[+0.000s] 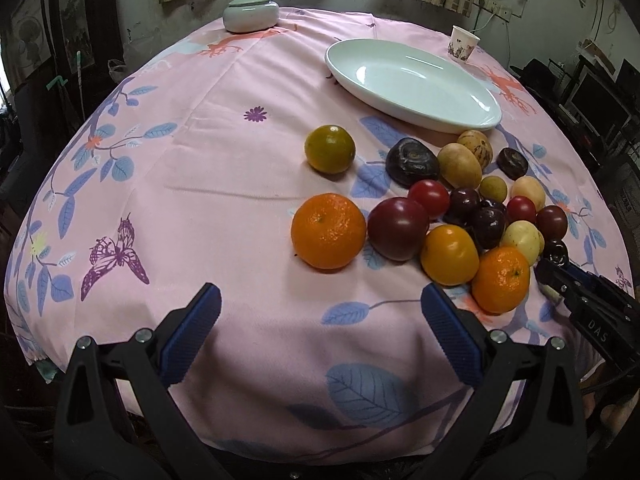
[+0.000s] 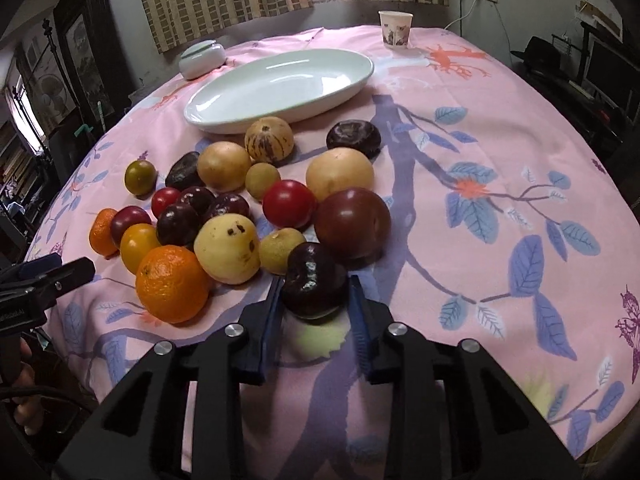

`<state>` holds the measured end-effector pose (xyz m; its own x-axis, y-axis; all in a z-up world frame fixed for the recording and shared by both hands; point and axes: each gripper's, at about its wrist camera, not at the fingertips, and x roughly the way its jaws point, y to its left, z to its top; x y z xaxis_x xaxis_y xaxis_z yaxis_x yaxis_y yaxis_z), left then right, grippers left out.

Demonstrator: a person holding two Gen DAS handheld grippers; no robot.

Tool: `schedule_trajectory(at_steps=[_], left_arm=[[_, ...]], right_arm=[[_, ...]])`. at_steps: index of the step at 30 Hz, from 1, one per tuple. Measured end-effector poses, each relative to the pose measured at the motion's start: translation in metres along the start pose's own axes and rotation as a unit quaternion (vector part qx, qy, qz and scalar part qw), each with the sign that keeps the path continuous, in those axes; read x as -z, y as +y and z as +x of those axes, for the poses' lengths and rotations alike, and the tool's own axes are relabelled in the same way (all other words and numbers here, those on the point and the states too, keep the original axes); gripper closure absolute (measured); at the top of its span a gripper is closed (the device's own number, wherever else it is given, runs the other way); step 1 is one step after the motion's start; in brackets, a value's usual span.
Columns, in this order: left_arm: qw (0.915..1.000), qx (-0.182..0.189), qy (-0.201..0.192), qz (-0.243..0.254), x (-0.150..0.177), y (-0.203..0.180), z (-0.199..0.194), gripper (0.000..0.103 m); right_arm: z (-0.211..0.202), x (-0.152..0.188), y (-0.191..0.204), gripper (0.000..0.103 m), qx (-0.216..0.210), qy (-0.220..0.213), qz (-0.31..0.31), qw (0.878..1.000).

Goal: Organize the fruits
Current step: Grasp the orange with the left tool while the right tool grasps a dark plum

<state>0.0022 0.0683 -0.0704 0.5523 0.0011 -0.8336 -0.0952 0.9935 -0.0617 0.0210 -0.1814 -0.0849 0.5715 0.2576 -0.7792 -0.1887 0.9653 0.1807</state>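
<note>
a bench covered in a pink cloth (image 2: 460, 128) holds a heap of mixed fruit (image 2: 224, 208), with an empty oval dish (image 2: 352, 80) lying beyond it. the right gripper (image 2: 314, 300) has its fingers closed snugly on a dark shiny plum (image 2: 314, 280) at the near edge of the heap; whether the plum is lifted off the cloth cannot be told. from these fingers the dish lies ahead and a little left, past the heap, its long axis running left to right, so the likely move is a carry up and over the other fruit. the left gripper (image 1: 320, 332) has its fingers wide apart and holds nothing, hovering over bare cloth just short of an orange (image 1: 329, 231). the left view shows the right gripper from the side, its tip tucked behind the heap; only the right view shows the plum between the pads.
</note>
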Motion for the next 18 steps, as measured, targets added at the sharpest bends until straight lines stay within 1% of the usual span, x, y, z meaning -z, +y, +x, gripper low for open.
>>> schedule_trajectory(at_steps=[1, 3, 5, 7, 9, 10, 13, 14, 15, 17, 18], left_arm=[[1.0, 0.0, 0.001, 0.001, 0.0, 0.0, 0.0, 0.002], [1.0, -0.001, 0.003, 0.002, 0.0, -0.001, 0.002, 0.002], [0.9999, -0.013, 0.005, 0.005, -0.001, -0.001, 0.005, 0.002], [0.9998, -0.02, 0.005, -0.001, -0.004, 0.005, 0.01, 0.002], [0.9998, -0.015, 0.009, -0.009, -0.009, 0.013, 0.018, 0.002], [0.9997, -0.018, 0.012, -0.01, -0.011, 0.015, 0.023, 0.002], [0.9995, -0.021, 0.025, -0.002, -0.016, 0.017, 0.042, 0.002], [0.9993, -0.031, 0.017, 0.008, -0.017, 0.015, 0.045, 0.002], [0.9994, -0.03, 0.012, 0.015, -0.018, 0.012, 0.047, 0.002], [0.9997, -0.023, 0.003, 0.013, -0.024, 0.012, 0.049, 0.003], [0.9997, -0.021, -0.001, 0.01, -0.027, 0.014, 0.05, 0.009]], right_arm=[[-0.005, 0.001, 0.001, 0.071, -0.002, -0.003, -0.002, 1.0], [-0.016, 0.003, 0.005, 0.071, 0.013, -0.012, -0.015, 1.0], [-0.022, 0.004, 0.003, 0.071, 0.018, -0.014, -0.016, 1.0], [-0.024, 0.005, 0.0, 0.071, 0.018, -0.01, -0.011, 1.0], [-0.024, 0.006, -0.003, 0.071, 0.016, -0.004, -0.007, 1.0], [-0.024, 0.007, -0.005, 0.071, 0.013, -0.001, -0.004, 1.0], [-0.024, 0.007, -0.007, 0.07, 0.006, 0.001, 0.004, 1.0], [-0.024, 0.008, -0.007, 0.07, 0.006, 0.001, 0.005, 1.0], [-0.024, 0.008, -0.007, 0.07, 0.005, 0.001, 0.004, 1.0], [-0.025, 0.008, -0.007, 0.07, 0.004, 0.001, 0.004, 1.0], [-0.025, 0.008, -0.007, 0.07, 0.004, 0.002, 0.003, 1.0]])
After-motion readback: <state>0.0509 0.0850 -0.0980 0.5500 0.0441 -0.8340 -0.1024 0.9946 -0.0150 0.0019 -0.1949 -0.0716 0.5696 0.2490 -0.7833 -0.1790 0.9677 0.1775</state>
